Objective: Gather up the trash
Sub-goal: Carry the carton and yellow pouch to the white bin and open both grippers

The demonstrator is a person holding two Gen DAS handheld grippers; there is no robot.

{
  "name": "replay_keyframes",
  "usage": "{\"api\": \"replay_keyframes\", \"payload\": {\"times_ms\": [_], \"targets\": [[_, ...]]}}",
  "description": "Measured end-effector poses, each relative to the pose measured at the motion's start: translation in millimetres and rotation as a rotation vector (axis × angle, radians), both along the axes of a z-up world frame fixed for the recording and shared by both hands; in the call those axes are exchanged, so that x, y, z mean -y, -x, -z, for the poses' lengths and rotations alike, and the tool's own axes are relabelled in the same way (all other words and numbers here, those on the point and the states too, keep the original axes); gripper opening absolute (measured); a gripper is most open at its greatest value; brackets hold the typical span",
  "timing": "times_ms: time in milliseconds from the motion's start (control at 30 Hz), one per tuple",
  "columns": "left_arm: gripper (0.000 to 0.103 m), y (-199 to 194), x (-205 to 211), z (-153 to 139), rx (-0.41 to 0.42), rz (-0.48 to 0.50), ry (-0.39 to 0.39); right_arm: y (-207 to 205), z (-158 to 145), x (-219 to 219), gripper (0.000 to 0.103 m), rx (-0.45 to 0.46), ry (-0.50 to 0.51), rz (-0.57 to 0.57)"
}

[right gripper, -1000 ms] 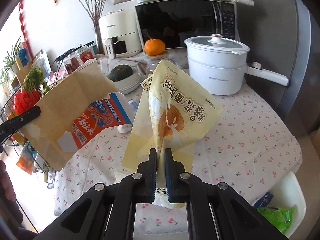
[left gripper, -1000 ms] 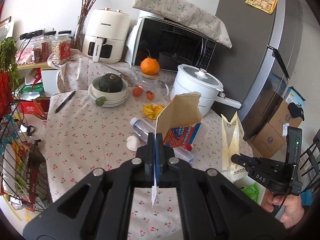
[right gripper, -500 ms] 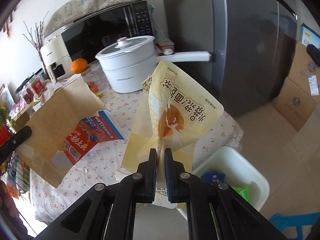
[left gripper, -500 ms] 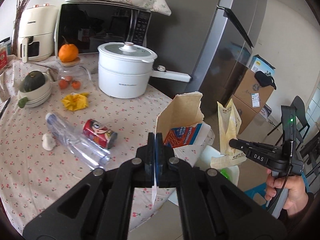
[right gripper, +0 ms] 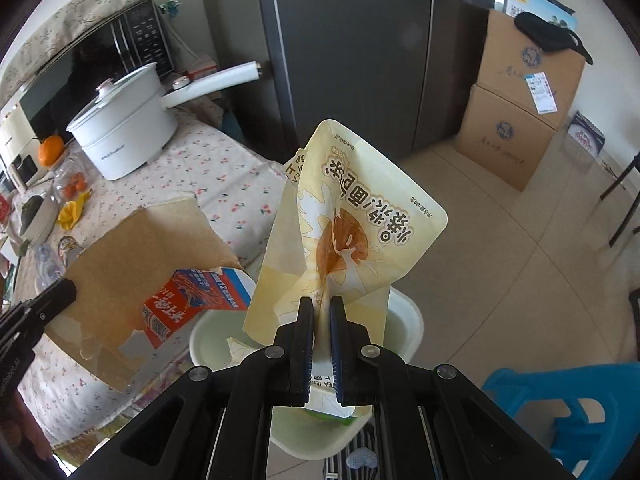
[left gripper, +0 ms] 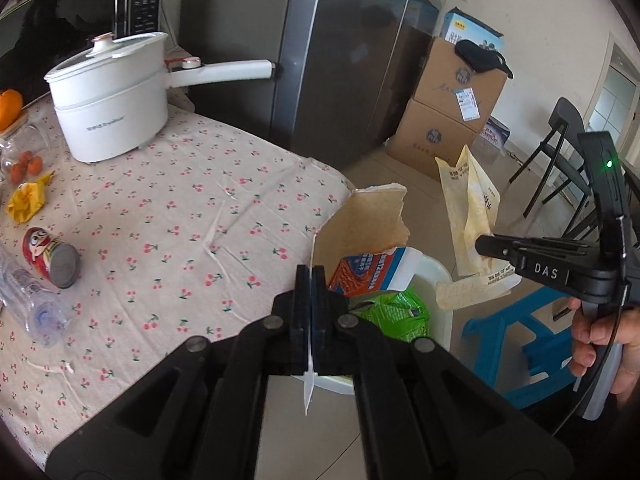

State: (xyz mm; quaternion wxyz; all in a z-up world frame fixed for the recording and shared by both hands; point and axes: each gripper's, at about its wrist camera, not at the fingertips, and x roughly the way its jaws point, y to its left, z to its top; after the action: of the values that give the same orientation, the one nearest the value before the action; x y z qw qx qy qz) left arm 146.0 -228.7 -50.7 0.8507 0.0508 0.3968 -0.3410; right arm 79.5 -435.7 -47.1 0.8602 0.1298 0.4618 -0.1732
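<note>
My left gripper [left gripper: 311,276] is shut on a torn cardboard carton [left gripper: 368,232] with a red and blue print, held past the table's edge over a white trash bin [left gripper: 434,280]. A green wrapper [left gripper: 394,312] lies inside the bin. The right gripper [right gripper: 321,310] is shut on a pale yellow snack pouch [right gripper: 352,232], hanging above the same bin [right gripper: 404,320]. From the left wrist view the pouch [left gripper: 472,204] and right gripper [left gripper: 486,245] show at the right. In the right wrist view the carton [right gripper: 148,248] is at the left.
On the cherry-print tablecloth [left gripper: 192,216] lie a red can [left gripper: 50,258], a clear plastic bottle [left gripper: 28,300] and a yellow wrapper [left gripper: 28,200]. A white pot [left gripper: 112,92] stands at the back. A blue stool [right gripper: 568,412], cardboard boxes [right gripper: 520,112] and a grey fridge [right gripper: 344,40] surround the bin.
Both grippers swung right, away from the table's middle, carrying carton and pouch out over the white bin beside the table. Both stayed shut.
</note>
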Motion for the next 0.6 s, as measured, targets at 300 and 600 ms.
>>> {"api": "replay_keyframes", "payload": {"times_ms": [300,600], "targets": [[0.002,1.3,35.8,24.4,0.008,0.095,-0.036,-1.4,13.5,5.1,0.009,-0.058,0.006,0.016],[0.060,-0.5,22.1,16.8,0.038,0.081,-0.044,-12.8,22.8,-2.1,0.010,-0.086,0.011,-0.007]]}}
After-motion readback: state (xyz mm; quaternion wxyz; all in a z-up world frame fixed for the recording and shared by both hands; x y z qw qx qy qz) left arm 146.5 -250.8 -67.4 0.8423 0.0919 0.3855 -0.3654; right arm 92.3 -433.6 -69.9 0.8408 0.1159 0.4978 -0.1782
